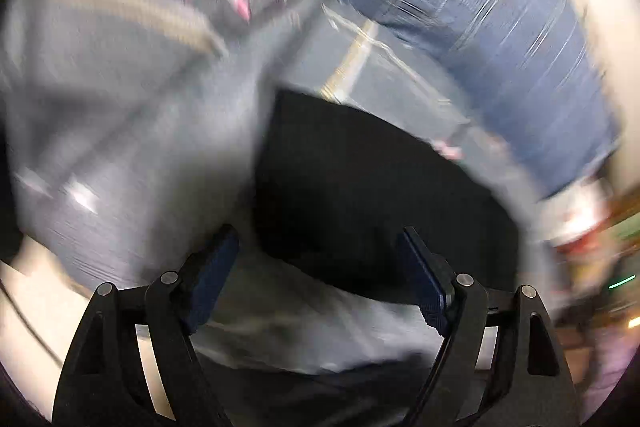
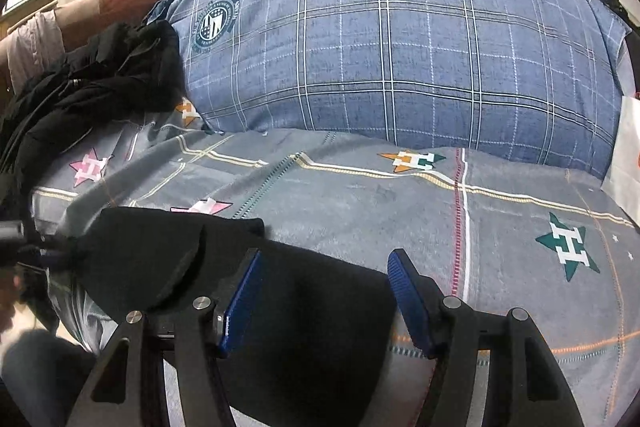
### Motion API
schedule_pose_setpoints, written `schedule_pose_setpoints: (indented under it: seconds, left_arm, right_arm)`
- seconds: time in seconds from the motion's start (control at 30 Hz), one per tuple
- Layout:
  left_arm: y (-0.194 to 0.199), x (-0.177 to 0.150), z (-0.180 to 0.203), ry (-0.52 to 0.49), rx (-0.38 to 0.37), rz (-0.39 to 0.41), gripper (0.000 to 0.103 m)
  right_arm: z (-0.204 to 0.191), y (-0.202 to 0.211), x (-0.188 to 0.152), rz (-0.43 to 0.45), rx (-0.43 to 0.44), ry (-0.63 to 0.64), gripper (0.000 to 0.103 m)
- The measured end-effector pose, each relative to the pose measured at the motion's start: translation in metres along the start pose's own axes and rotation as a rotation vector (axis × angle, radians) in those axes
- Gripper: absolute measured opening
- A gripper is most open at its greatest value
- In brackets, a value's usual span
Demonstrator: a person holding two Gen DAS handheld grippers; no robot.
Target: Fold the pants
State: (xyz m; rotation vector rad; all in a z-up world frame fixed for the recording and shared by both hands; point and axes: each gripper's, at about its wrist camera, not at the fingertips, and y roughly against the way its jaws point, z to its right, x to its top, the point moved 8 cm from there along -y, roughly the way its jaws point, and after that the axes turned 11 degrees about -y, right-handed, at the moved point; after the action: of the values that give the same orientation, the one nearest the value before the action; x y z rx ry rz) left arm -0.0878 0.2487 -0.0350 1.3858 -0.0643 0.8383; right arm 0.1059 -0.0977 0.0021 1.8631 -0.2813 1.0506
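The bed (image 2: 400,219) fills most of both views, grey cover with star prints, and a big blue plaid pillow (image 2: 400,39) sits at the far side. A heap of black clothes (image 2: 100,79) is bunched up at the pillow's left end.

The pants (image 2: 312,307) are black and lie flat on the cover at the near edge, right under both tools. They look like soft, light fabric, so they'll probably drape and sag the moment they're lifted, and a single-layer pinch might slip. Best bet looks like grabbing at an edge or corner, hem or waistband, where the cloth is doubled and thicker.

The left gripper (image 1: 320,275) has its jaws spread, nothing between the pads, hovering over the pants (image 1: 380,187); that view is badly smeared. The right gripper (image 2: 324,295) is also spread, jaws either side of the dark cloth but not pinching it.
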Motion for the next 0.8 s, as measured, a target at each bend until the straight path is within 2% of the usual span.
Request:
schedule_pose_setpoints:
  seconds: [0.07, 0.1, 0.17, 0.27, 0.67, 0.73, 0.8]
  left_arm:
    - [0.011, 0.005, 0.001, -0.107, 0.170, 0.068, 0.081]
    - [0.016, 0.005, 0.002, -0.145, 0.227, 0.091, 0.081]
    - [0.024, 0.003, 0.006, -0.188, 0.290, 0.128, 0.081]
    - [0.027, 0.000, 0.006, -0.201, 0.303, 0.147, 0.081]
    - [0.032, 0.007, 0.003, -0.190, 0.323, 0.132, 0.081]
    - [0.029, 0.006, 0.002, -0.186, 0.311, 0.121, 0.081]
    - [0.026, 0.004, 0.000, -0.157, 0.249, 0.093, 0.081]
  right_arm:
    - [-0.001, -0.001, -0.001, 0.000, -0.011, 0.013, 0.062]
    - [-0.002, -0.002, -0.002, -0.004, -0.019, 0.023, 0.062]
    - [-0.004, -0.002, -0.003, -0.004, -0.025, 0.034, 0.062]
    - [-0.006, -0.001, -0.004, 0.005, -0.030, 0.030, 0.062]
    - [-0.002, -0.001, 0.000, 0.016, -0.044, 0.012, 0.062]
    - [-0.003, 0.000, 0.002, 0.019, -0.039, 0.007, 0.062]
    - [-0.005, 0.000, 0.004, 0.025, -0.031, -0.001, 0.062]
